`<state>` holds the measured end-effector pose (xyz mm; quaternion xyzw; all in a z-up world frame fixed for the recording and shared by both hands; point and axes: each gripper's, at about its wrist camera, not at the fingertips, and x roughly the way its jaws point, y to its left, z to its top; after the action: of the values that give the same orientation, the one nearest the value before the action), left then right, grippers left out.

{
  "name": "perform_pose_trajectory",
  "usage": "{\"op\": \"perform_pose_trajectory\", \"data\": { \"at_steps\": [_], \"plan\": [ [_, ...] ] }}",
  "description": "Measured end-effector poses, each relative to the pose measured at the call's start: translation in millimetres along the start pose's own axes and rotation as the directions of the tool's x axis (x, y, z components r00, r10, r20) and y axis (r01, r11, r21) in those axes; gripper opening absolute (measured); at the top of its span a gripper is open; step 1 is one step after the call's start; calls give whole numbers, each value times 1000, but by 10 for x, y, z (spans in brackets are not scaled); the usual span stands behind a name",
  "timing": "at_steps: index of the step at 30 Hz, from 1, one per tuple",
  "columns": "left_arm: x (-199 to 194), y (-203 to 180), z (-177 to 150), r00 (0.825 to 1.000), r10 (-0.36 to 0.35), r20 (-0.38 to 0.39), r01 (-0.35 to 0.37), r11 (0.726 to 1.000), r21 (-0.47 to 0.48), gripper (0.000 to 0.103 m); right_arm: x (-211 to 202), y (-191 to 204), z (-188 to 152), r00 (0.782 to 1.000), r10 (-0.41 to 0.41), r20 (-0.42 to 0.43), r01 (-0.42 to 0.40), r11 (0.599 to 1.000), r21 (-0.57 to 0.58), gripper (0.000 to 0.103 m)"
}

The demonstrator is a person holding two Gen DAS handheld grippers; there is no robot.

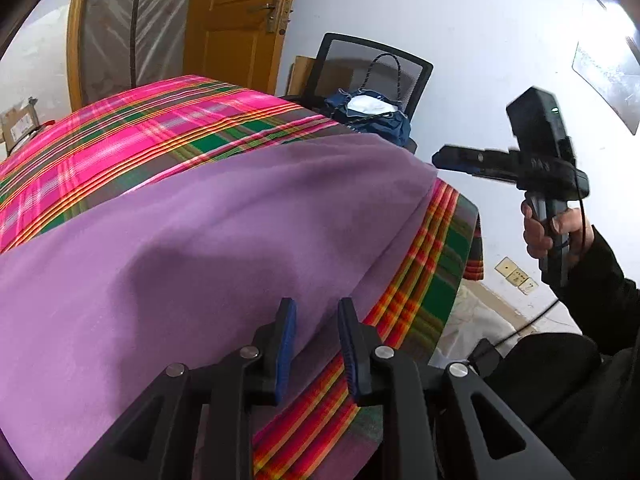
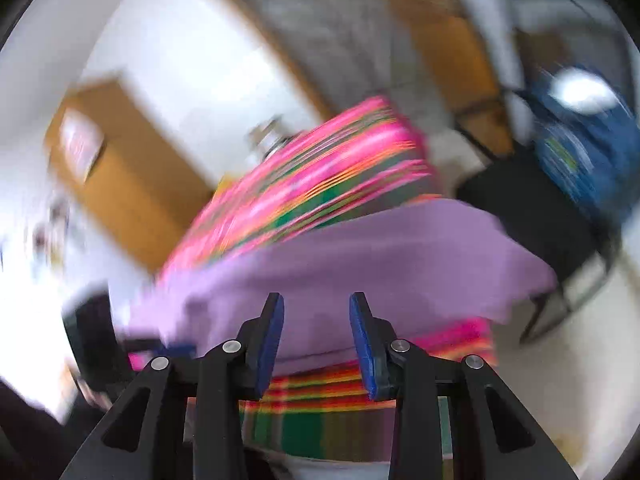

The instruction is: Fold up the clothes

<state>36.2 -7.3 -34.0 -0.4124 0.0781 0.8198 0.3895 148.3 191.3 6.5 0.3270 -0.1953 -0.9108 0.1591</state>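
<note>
Cloth (image 1: pixel 200 240) lies flat on my plaid tabletop (image 1: pixel 436 280); left hand-held gripper (image 1: pixel 316 312) and right hand-held gripper (image 2: pixel 316 308) both released.

A plain lilac-purple garment (image 1: pixel 192 248) lies on a plaid cloth (image 1: pixel 132 136) of hot pink, green, orange and yellow stripes with grey-brown bands. The left gripper (image 1: pixel 316 344) and right gripper (image 2: pixel 316 344) are black, their jaws lined with blue pads (image 1: pixel 286 344). A black sleeve (image 1: pixel 600 280) shows. Behind stand an orange-brown wooden door (image 1: pixel 236 20), a black mesh chair (image 1: pixel 372 64), a blue bag (image 1: pixel 372 116) and a white wall (image 1: pixel 480 40).
</note>
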Motion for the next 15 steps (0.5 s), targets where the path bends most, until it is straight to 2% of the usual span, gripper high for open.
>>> {"op": "perform_pose_trajectory", "data": {
  "at_steps": [3, 5, 8, 12, 15],
  "plan": [
    [-20, 36, -60, 1000, 4, 9, -4, 1000, -4, 22, 190, 422, -68, 998, -21, -64, 5, 969, -248, 35],
    [-41, 47, -88, 1000, 4, 18, -4, 1000, -4, 22, 334, 674, -146, 992, -33, -126, -18, 924, -383, 35],
    [-50, 44, -109, 1000, 8, 26, -8, 1000, 6, 22, 534, 908, -253, 981, -72, -181, -33, 853, -520, 35],
    [-47, 36, -115, 999, 9, 31, -10, 1000, 27, 22, 730, 979, -350, 970, -134, -205, -28, 771, -637, 35],
    [-35, 45, -103, 1000, 6, 31, -7, 999, 38, 22, 798, 960, -337, 968, -142, -209, -31, 754, -656, 35]
  ]
}}
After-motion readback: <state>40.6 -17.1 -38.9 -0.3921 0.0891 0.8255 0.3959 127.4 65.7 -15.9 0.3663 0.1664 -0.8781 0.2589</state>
